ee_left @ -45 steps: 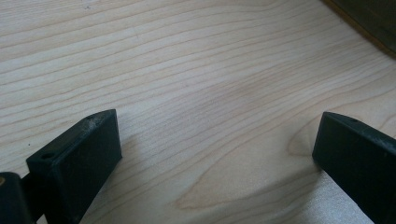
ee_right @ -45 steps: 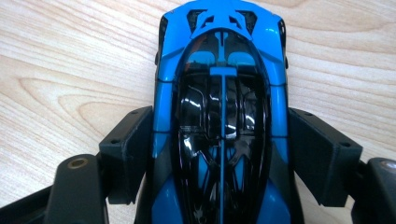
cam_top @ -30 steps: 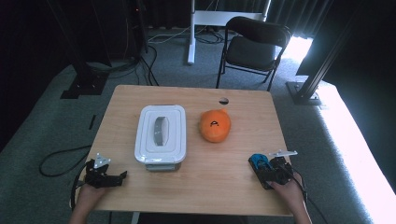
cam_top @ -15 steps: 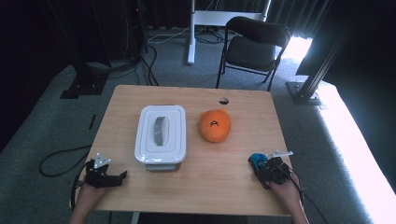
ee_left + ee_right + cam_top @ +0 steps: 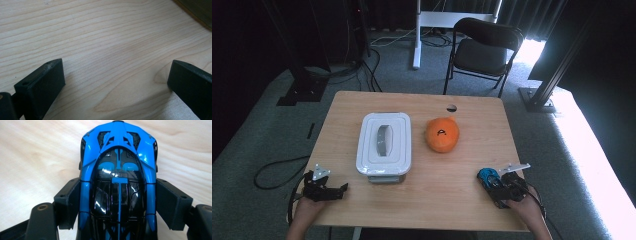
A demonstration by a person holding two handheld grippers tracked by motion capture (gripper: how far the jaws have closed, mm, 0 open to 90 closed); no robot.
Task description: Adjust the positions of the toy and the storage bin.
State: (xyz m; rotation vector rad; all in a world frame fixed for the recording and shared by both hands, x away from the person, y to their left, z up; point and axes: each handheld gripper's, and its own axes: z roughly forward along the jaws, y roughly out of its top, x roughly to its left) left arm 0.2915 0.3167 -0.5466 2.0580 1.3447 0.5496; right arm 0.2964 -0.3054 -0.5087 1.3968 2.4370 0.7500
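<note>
1. Down at the near right corner of the table [image 5: 422, 210], the right gripper [image 5: 117, 202] has just been closing and now both pads press the sides of a blue toy car [image 5: 117, 182], which sits on the wood.
2. Near left corner: left gripper [image 5: 323, 186] rests with jaws wide apart, nothing between them.
3. Further back, mid-table: a white lidded box [image 5: 384, 142], with an orange plush [image 5: 442, 134] just beside it.
4. Past the table stands a black chair [image 5: 484, 50].
</note>
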